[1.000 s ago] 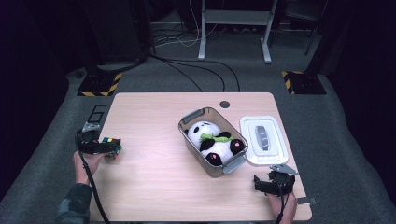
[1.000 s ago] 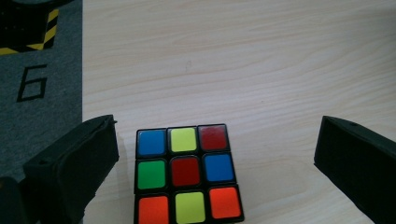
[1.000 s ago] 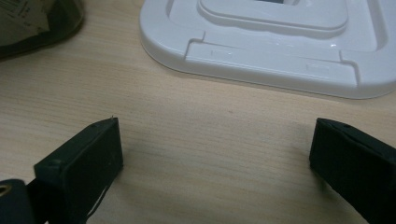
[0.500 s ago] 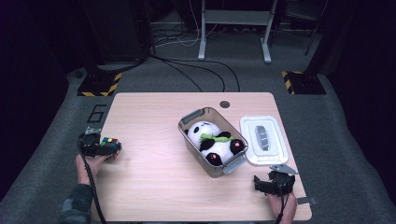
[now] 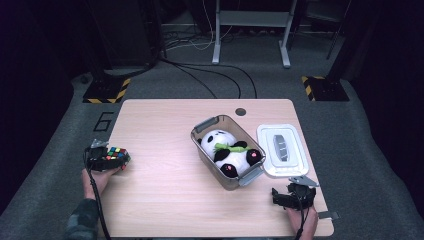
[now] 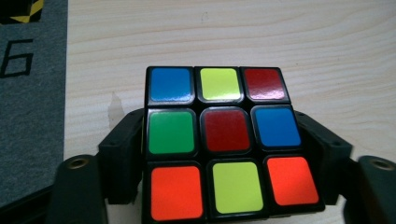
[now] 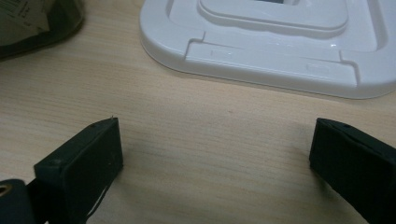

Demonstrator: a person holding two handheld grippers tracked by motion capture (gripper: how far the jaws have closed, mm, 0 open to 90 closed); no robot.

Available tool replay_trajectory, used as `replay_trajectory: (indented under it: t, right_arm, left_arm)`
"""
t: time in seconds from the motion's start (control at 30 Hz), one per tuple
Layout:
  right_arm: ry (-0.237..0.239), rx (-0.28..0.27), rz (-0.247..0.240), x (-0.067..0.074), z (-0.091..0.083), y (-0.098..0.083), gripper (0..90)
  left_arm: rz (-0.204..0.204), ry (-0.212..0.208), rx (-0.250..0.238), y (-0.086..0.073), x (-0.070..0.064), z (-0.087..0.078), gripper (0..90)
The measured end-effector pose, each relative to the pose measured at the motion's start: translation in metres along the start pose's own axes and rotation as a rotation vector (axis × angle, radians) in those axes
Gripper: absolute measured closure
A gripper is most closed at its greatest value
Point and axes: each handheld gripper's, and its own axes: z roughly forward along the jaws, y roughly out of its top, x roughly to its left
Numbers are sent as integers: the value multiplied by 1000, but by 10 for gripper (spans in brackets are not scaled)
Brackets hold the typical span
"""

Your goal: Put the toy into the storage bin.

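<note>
Left tongs (image 6: 219, 154) close around the cube (image 6: 224, 140) at the table's (image 5: 165, 200) near left edge, their jaws having just drawn in from wide open until the pads sit against the cube's two sides. Compared with a second ago, that hand (image 5: 97, 177) has sunk toward the tabletop with the cube between the jaws throughout. From the left gripper view the cube seems to rest on the wood, though whether the pads truly press or merely touch is hard to judge at this angle.

Right tongs (image 7: 215, 154) lie on the table with jaws well apart and nothing between them; the white lid (image 7: 280, 42) rests just ahead of them, flat on the table.

Far to the right of the left tongs, the open bin (image 5: 202, 127) holds the panda (image 5: 227, 150), with the lid beside it.

Closing on the cube suggests the pick-up is at hand: the likely next step is lifting it toward the bin, where room beside the toy looks tight.
</note>
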Motion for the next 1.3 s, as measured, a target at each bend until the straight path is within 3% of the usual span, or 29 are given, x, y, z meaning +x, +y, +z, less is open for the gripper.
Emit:
replay_trajectory:
  t: [0.17, 0.73, 0.97, 1.13, 1.17, 1.27, 1.3]
  right_arm:
    - [0, 0, 0, 0, 0, 0, 20]
    - [0, 0, 0, 0, 0, 0, 19]
    - [0, 0, 0, 0, 0, 0, 20]
    - [0, 0, 0, 0, 0, 0, 20]
    - [0, 0, 0, 0, 0, 0, 20]
    - [0, -1, 1, 0, 0, 0, 20]
    - [0, 0, 0, 0, 0, 0, 20]
  left_arm:
    - [19, 1, 0, 1, -1, -1, 322]
    - [62, -68, 1, 7, -18, -3, 328]
    - [123, -120, 18, 14, -40, -9, 328]
    - [141, -148, 17, 19, -50, -12, 328]
    - [165, -164, 18, 24, -56, -16, 328]
    - [173, -175, 17, 27, -62, -18, 328]
    - [199, -184, 10, 31, -68, -20, 328]
